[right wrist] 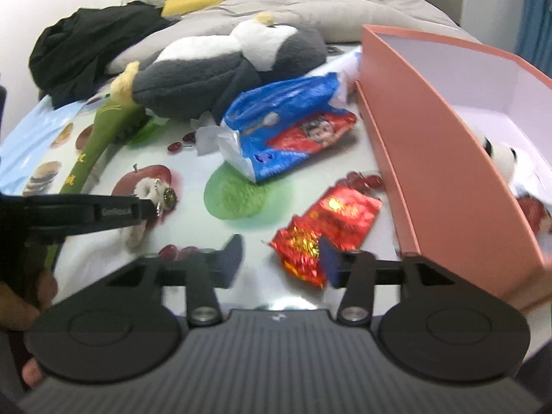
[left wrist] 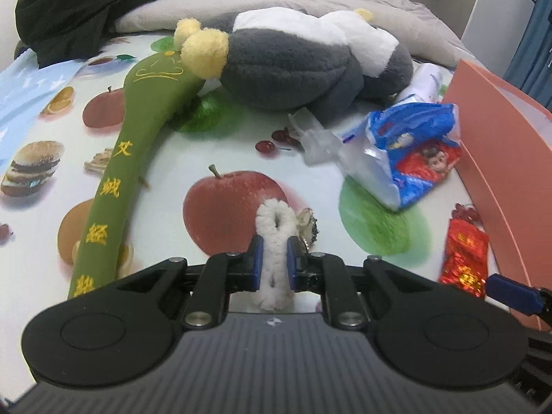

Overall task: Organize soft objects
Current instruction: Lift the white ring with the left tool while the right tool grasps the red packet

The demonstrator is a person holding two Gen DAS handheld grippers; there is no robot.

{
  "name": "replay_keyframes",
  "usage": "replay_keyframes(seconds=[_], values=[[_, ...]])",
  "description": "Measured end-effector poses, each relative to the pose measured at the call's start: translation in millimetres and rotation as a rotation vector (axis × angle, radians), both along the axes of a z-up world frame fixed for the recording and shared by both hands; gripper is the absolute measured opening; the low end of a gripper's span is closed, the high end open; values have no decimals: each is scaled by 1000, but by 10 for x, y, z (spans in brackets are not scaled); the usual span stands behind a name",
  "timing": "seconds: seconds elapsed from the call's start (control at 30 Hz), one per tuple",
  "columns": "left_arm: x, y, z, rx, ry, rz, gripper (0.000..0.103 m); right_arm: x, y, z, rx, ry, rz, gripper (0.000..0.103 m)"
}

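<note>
The left gripper (left wrist: 275, 263) has its jaws pinched on a small white fluffy plush keychain (left wrist: 276, 238) (a metal charm dangles beside it), held above the fruit-printed surface (left wrist: 214, 138). The right gripper (right wrist: 279, 258) hangs with jaws wide and empty over a crinkled red foil packet (right wrist: 331, 220), just beside the pink cardboard box (right wrist: 445, 145). A grey-and-white plush toy (left wrist: 296, 65) lies behind.

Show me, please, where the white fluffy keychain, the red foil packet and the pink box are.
white fluffy keychain (left wrist: 275, 222): left wrist view, upper loop.
red foil packet (right wrist: 339, 219): right wrist view, middle of foil.
pink box (right wrist: 445, 158): right wrist view, outer side wall.
</note>
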State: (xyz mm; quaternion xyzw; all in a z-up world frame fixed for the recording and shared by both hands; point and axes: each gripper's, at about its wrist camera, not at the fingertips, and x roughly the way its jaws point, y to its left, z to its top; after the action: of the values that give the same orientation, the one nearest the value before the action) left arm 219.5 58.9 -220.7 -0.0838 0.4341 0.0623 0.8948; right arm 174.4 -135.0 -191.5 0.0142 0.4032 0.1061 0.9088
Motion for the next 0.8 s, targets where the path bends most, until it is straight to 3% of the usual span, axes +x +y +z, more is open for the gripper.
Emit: replay_keyframes(seconds=[0.1, 0.37, 0.53, 0.6, 0.67, 0.8], values=[[-80, -14, 56, -2, -4, 1, 17, -47, 7, -15, 7, 5, -45, 67], [-289, 33, 182, -27, -12, 19, 17, 67, 66, -107, -3, 21, -195, 67], [-376, 75, 246, -55, -26, 23, 17, 188, 117, -240, -41, 37, -220, 67], [-410, 82, 279, -57, -34, 22, 17, 197, 126, -260, -53, 28, -217, 65], [-461, 93, 329, -70, -45, 24, 17, 196, 104, -245, -46, 31, -208, 55], [-610, 96, 416, -82, -61, 21, 17, 136, 35, -179, -39, 37, -178, 54]])
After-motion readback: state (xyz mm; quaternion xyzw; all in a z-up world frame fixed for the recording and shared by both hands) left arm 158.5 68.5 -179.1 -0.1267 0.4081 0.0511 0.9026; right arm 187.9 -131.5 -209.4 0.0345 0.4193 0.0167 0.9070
